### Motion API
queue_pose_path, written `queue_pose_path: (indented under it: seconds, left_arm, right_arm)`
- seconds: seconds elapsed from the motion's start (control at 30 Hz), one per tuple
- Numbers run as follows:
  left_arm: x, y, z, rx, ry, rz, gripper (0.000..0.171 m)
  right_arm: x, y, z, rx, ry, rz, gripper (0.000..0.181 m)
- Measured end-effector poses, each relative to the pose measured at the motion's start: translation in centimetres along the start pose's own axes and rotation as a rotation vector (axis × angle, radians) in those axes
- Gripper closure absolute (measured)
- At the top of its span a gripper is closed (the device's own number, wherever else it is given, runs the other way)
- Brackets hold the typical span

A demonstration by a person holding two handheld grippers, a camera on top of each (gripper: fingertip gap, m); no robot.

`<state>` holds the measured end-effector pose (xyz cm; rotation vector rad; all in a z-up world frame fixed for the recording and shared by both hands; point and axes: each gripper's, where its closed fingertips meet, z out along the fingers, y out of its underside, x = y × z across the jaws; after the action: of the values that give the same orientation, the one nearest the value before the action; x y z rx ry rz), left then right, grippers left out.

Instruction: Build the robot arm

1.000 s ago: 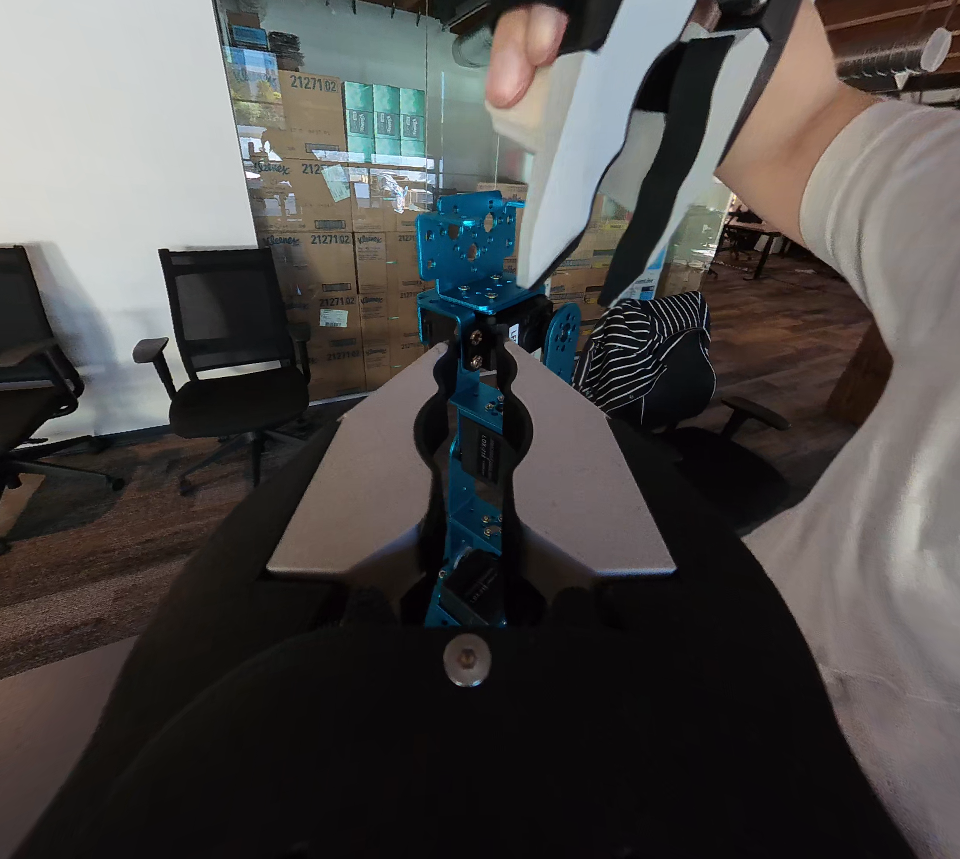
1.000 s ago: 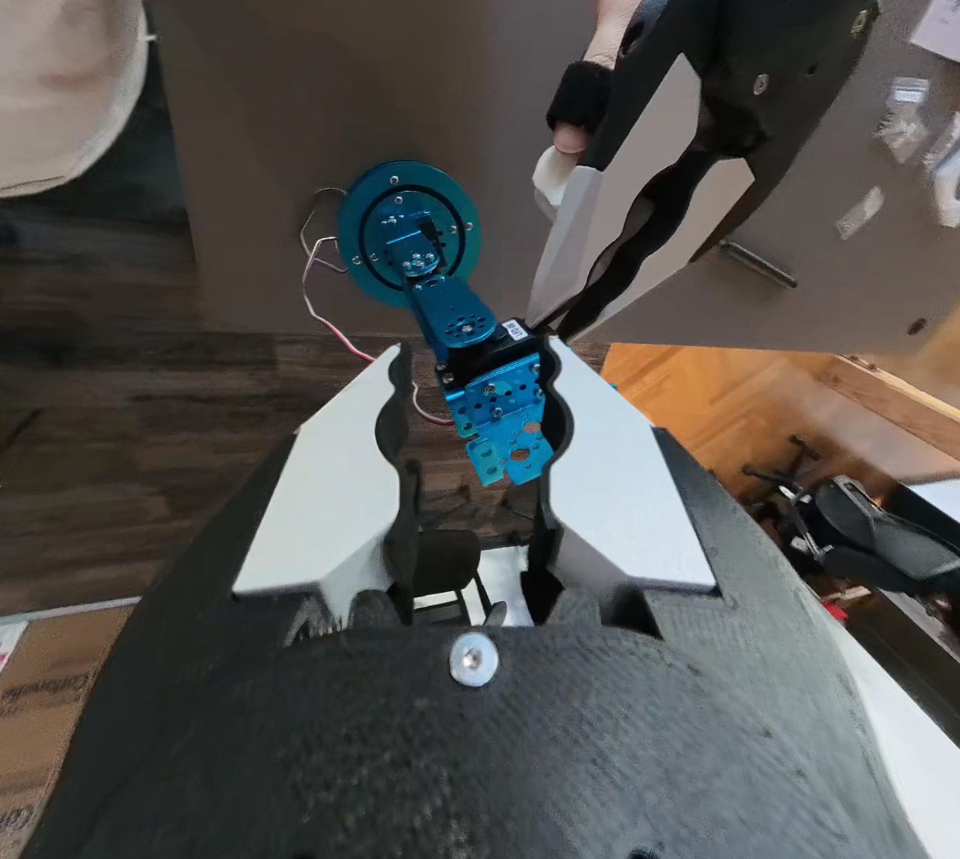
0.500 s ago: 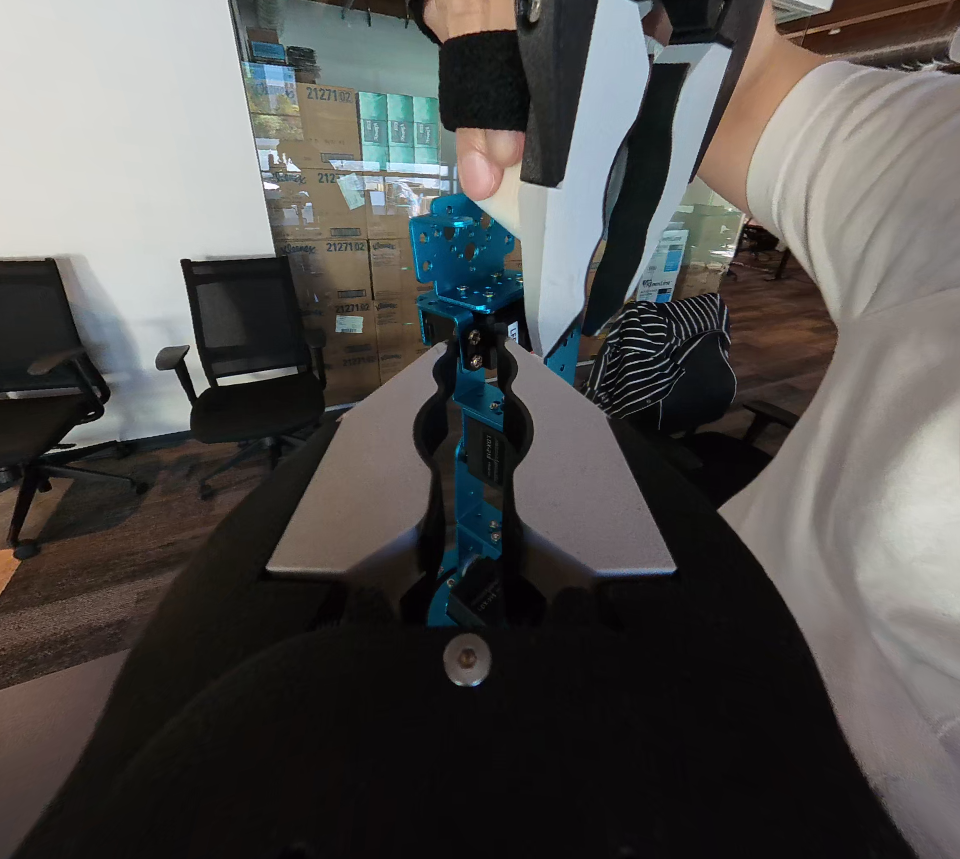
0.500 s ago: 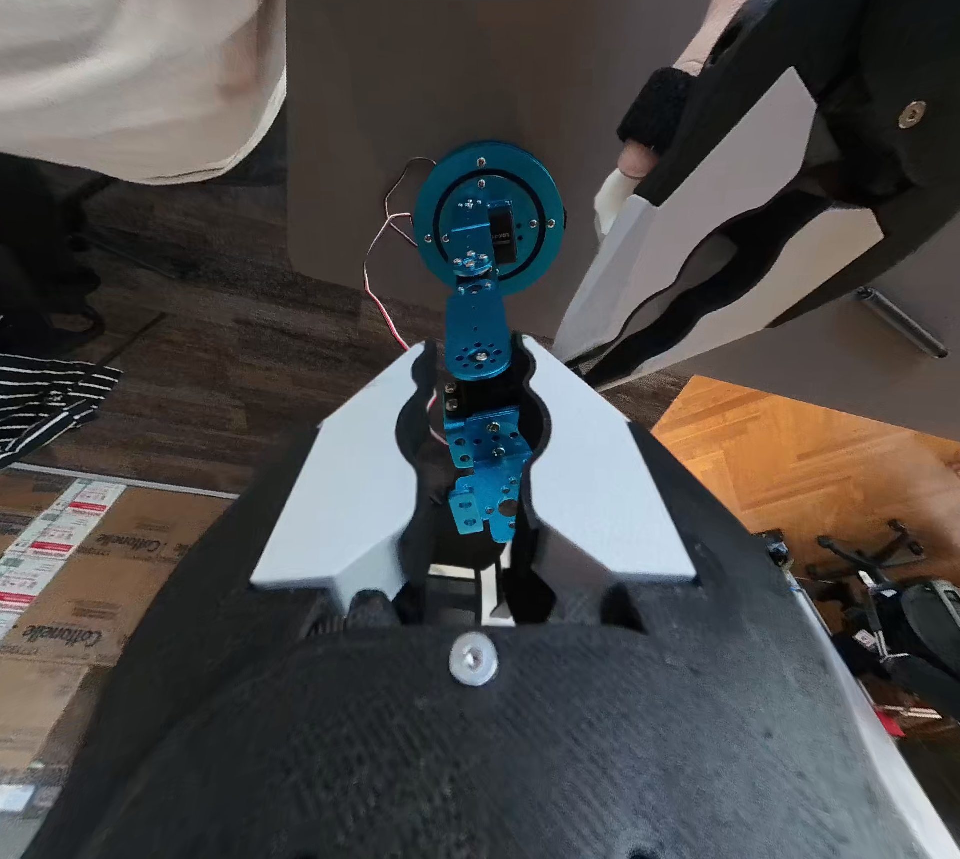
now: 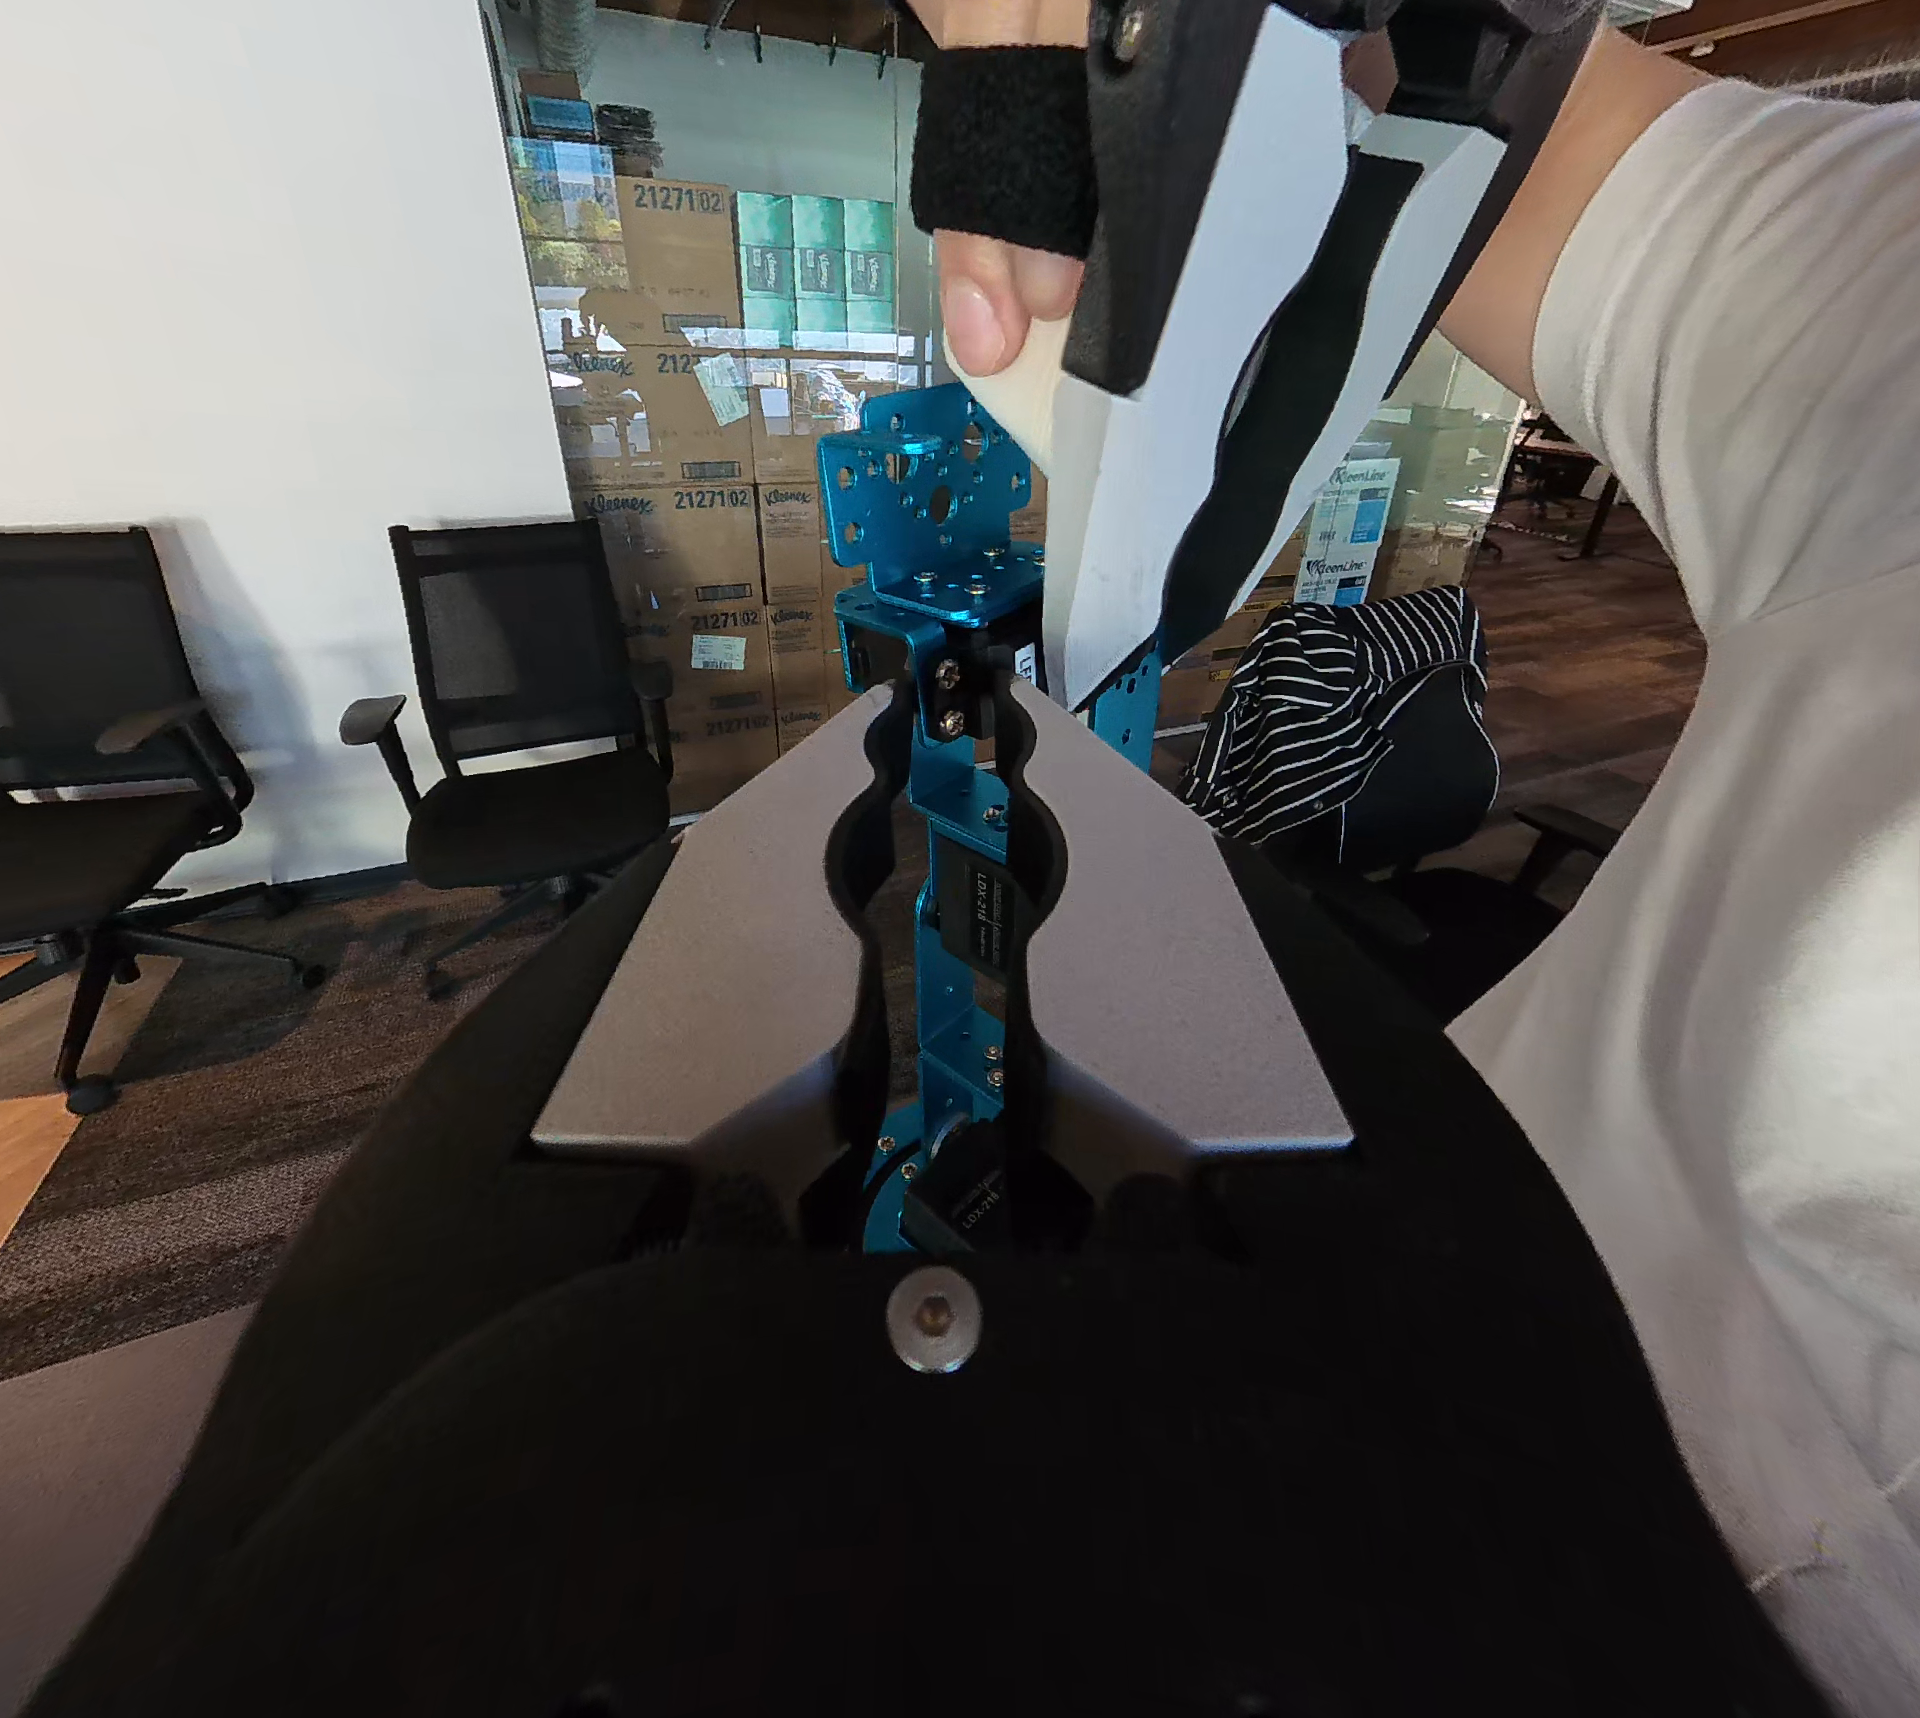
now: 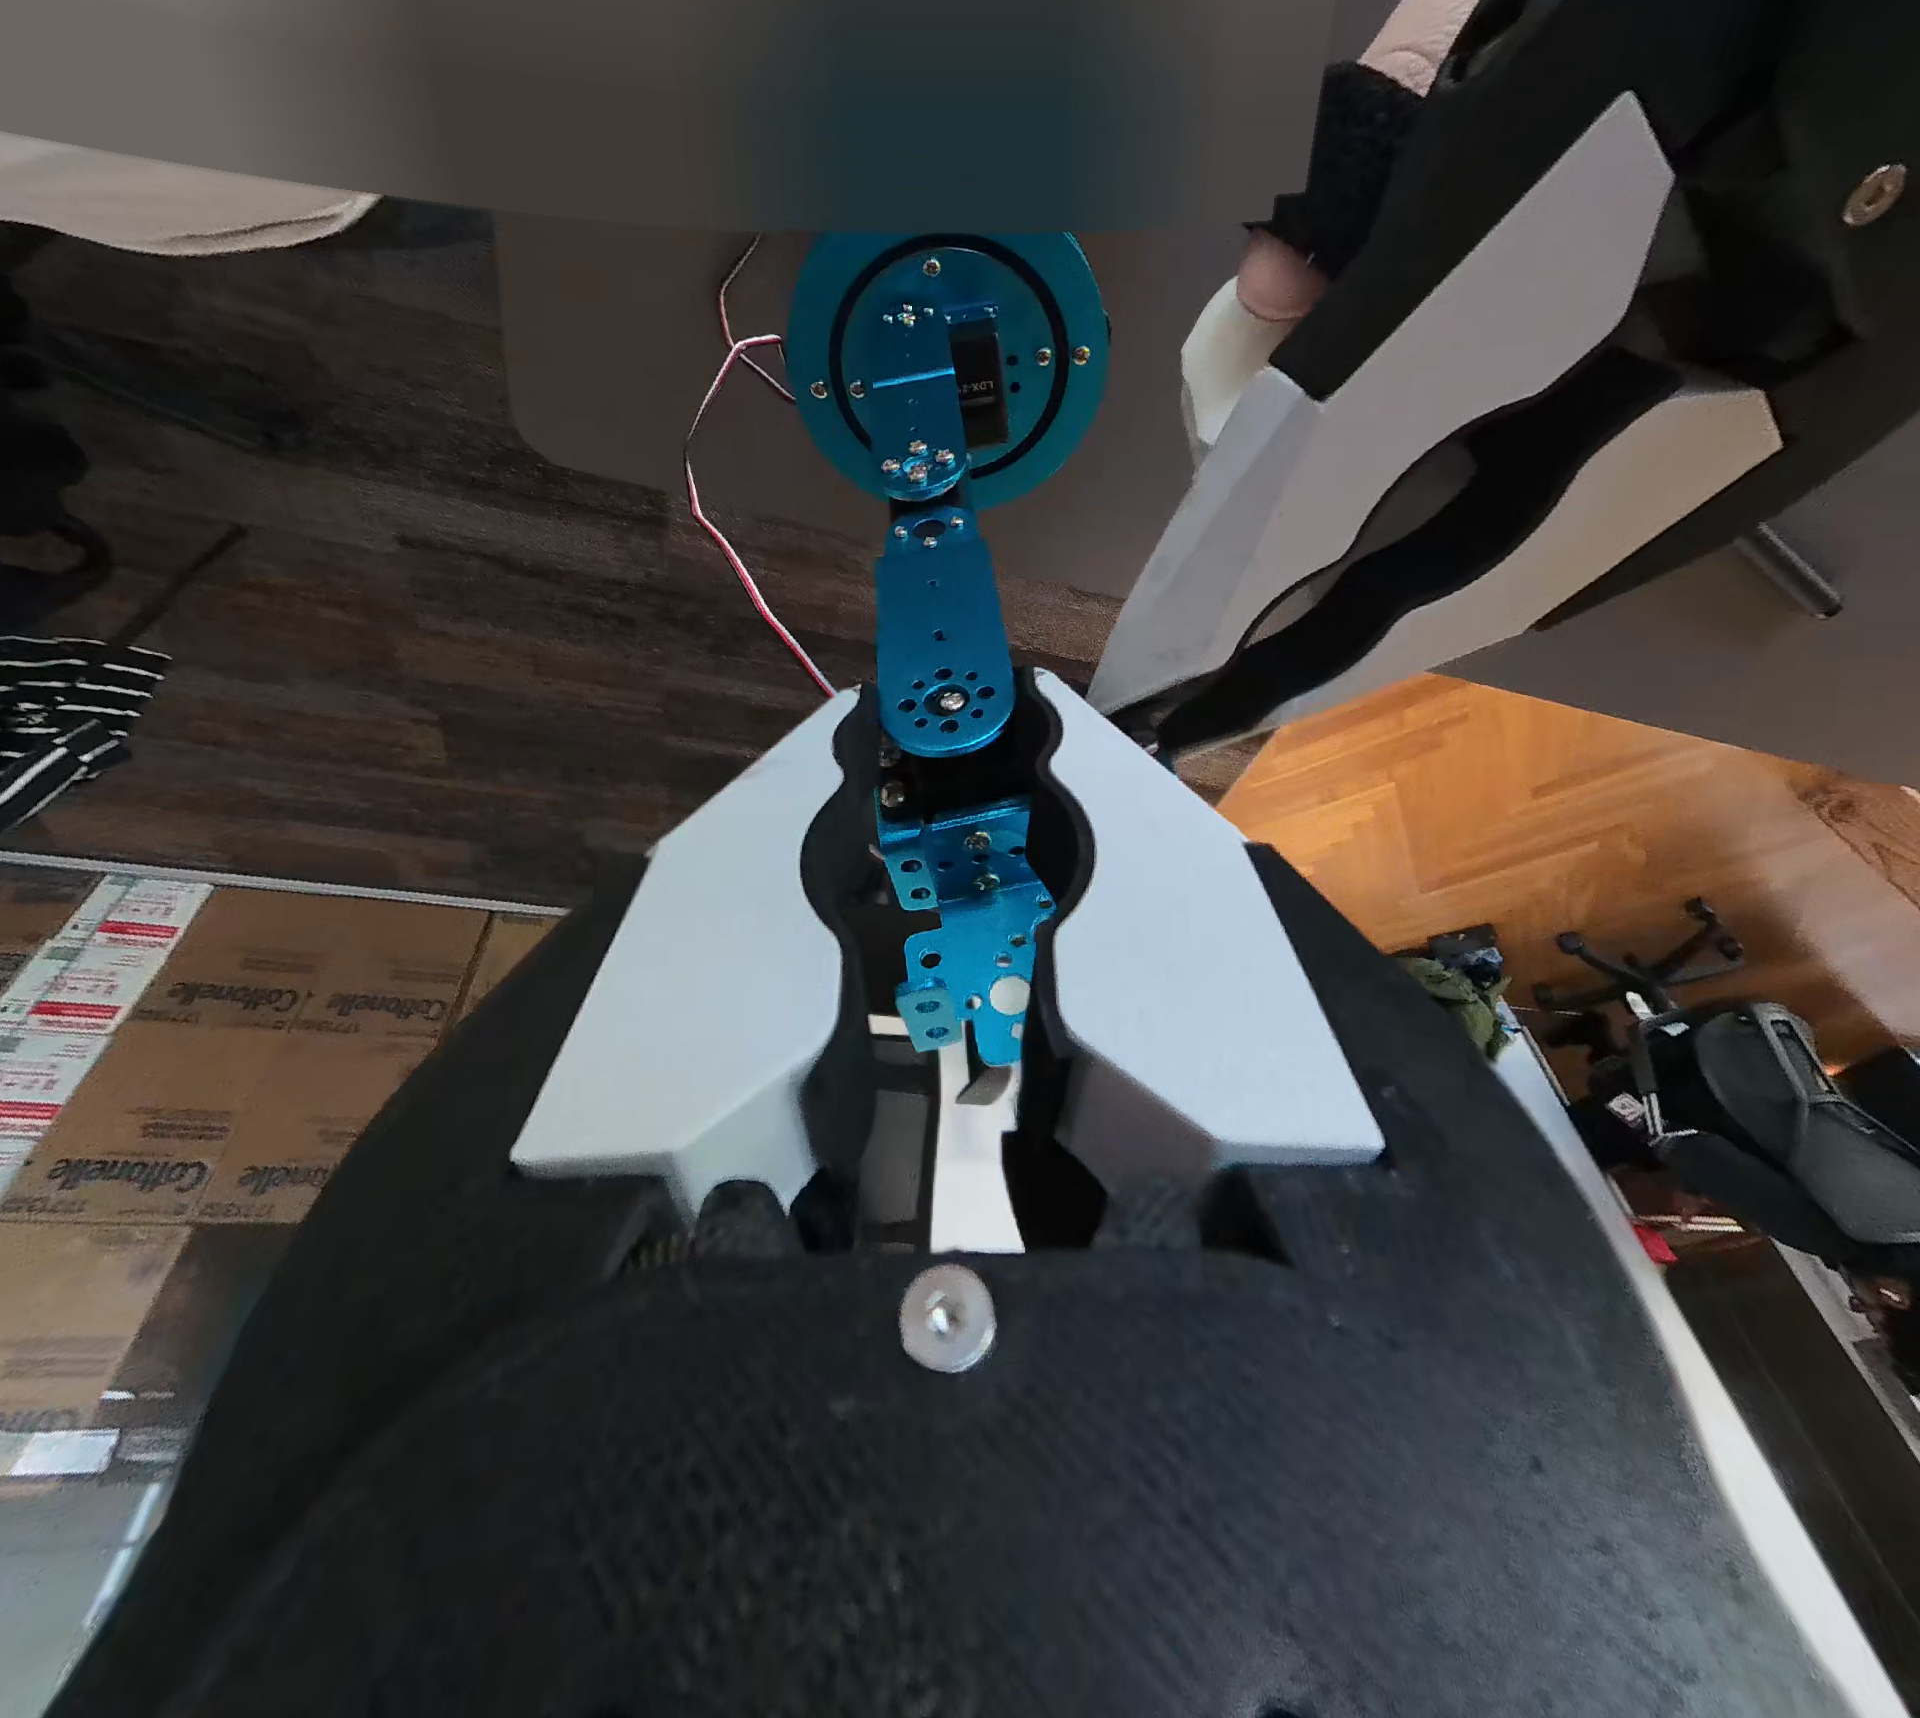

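A blue metal servo arm (image 5: 925, 515) with black servos is held in the air between both grippers. My left gripper (image 5: 956, 702) is shut on its black servo joint, and the lower links and round base (image 5: 883, 1190) show through the finger gap. My right gripper (image 6: 948, 712) is shut on the arm's blue link disc, with the perforated bracket (image 6: 966, 941) between its fingers. The round blue base (image 6: 935, 359) and a red-white wire (image 6: 717, 463) lie beyond. The right gripper (image 5: 1127, 681) comes down from above in the left wrist view. The left gripper (image 6: 1132, 718) enters from the right in the right wrist view.
Black office chairs (image 5: 520, 733) stand by a white wall, with stacked cardboard boxes (image 5: 707, 473) behind glass. A striped garment (image 5: 1340, 712) lies on a chair. The person's white sleeve (image 5: 1714, 733) fills the right. More boxes (image 6: 260, 1045) lie on the floor, and a grey table edge (image 5: 83, 1512) shows lower left.
My right gripper, open beside the bracket a second ago, has come down over the arm and closed on it. The left gripper has kept its hold throughout.
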<state>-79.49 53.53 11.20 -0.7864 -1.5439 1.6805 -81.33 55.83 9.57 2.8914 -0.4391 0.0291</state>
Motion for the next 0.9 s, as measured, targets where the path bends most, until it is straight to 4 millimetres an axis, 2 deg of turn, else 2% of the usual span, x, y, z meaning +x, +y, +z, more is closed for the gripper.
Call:
queue_pose_path:
  seconds: [0.4, 0.5, 0.6, 0.7, 0.77, 0.83, 0.9]
  left_arm:
    - [-0.1, 0.0, -0.1, -0.001, -0.005, -0.006, 0.157]
    - [-0.1, -0.2, -0.2, -0.002, -0.011, 0.002, 0.158]
    - [-0.2, -0.4, -0.5, 0.001, -0.022, 0.010, 0.158]
    - [-0.3, -1.0, -1.0, 0.022, -0.027, -0.002, 0.157]
    - [0.0, -1.2, -1.0, 0.030, -0.017, -0.005, 0.159]
    - [-0.1, -1.2, -1.0, 0.037, -0.022, -0.011, 0.159]
    - [-0.1, -1.0, -1.0, 0.031, -0.025, -0.022, 0.159]
  right_arm:
    - [0.3, -0.1, -0.1, 0.041, 0.006, 0.073, 0.154]
    - [0.9, -0.3, -1.0, 0.102, 0.126, 0.080, 0.138]
    - [1.3, -0.1, -3.3, 0.205, 0.315, 0.163, 0.125]
    - [0.6, 0.1, -5.9, 0.401, 0.582, 0.335, 0.126]
    - [0.3, 1.2, -7.6, 0.631, 0.820, 0.539, 0.135]
    - [-0.1, 3.4, -7.5, 0.927, 0.956, 0.821, 0.135]
    - [-0.4, 6.6, -5.3, 1.159, 0.998, 1.110, 0.119]
